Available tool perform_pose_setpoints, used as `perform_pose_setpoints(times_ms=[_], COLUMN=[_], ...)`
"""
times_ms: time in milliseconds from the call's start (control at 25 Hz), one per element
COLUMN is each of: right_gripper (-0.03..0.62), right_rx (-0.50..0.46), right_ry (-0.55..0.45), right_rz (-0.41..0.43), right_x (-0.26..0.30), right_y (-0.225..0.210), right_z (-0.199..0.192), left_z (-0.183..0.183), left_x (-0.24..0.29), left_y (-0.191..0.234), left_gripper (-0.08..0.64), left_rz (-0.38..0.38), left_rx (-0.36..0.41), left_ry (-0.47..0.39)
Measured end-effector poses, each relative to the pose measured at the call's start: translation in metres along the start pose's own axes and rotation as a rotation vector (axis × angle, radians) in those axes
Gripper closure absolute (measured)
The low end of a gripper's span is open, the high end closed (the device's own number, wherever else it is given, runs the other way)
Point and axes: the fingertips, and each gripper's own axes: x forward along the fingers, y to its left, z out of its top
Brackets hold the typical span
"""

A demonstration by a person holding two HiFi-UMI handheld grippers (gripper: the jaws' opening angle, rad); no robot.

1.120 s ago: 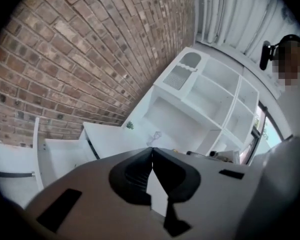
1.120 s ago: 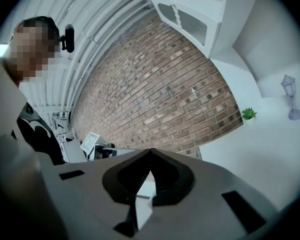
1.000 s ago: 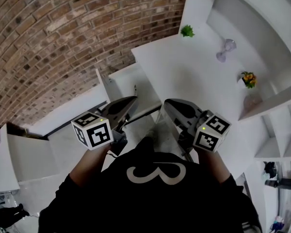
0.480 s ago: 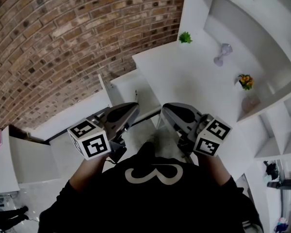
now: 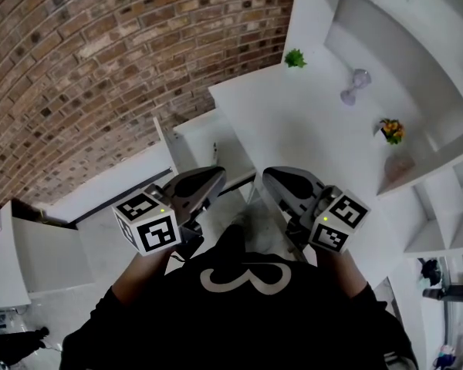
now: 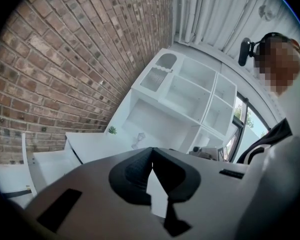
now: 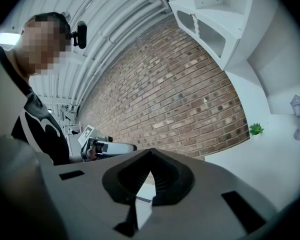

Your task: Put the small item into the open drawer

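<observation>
Both grippers are held close to my chest, side by side, tips pointing toward a white desk [image 5: 309, 129]. The left gripper [image 5: 216, 177] is shut with nothing between its jaws, as the left gripper view [image 6: 151, 152] confirms. The right gripper [image 5: 272, 177] is also shut and empty [image 7: 150, 154]. Beyond the tips, left of the desk, stands a white open drawer [image 5: 204, 141] [image 6: 47, 161]. Small items sit on the desk: a green plant [image 5: 295, 58] [image 7: 256, 129], a pale lavender lantern [image 5: 355, 85] [image 7: 297, 116] and a yellow flower pot [image 5: 393, 128].
A brick wall [image 5: 100, 68] runs behind the drawer and desk. White shelving [image 5: 417, 45] rises over the desk, with a pinkish vase [image 5: 400, 164] near its base. A low white cabinet [image 5: 31, 253] stands at the left.
Both grippers have shifted only slightly in the head view and stay shut and side by side. Nothing was picked up or let go.
</observation>
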Motion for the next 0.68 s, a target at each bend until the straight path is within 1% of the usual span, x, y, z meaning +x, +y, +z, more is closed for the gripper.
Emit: perform_pose_setpoints(times_ms=[80, 240, 440, 680], right_gripper=[0.583, 0.583, 0.583, 0.583], right_rx=[-0.017, -0.017, -0.006, 0.015], right_ry=[0.009, 0.020, 0.026, 0.023], right_rz=[-0.005, -0.014, -0.017, -0.015], right_x=[0.002, 0.007, 0.013, 0.020], right_y=[-0.003, -0.011, -0.023, -0.040], right_z=[-0.001, -0.002, -0.003, -0.003], left_z=[-0.002, -0.003, -0.002, -0.002], left_x=[0.002, 0.006, 0.015, 0.027], left_y=[0.004, 0.013, 0.026, 0.039], left_gripper=[0.557, 0.555, 0.555, 0.557], left_rz=[0.002, 0.013, 0.022, 0.022], left_rx=[-0.006, -0.011, -0.022, -0.016], left_ry=[0.006, 0.019, 0.021, 0.037])
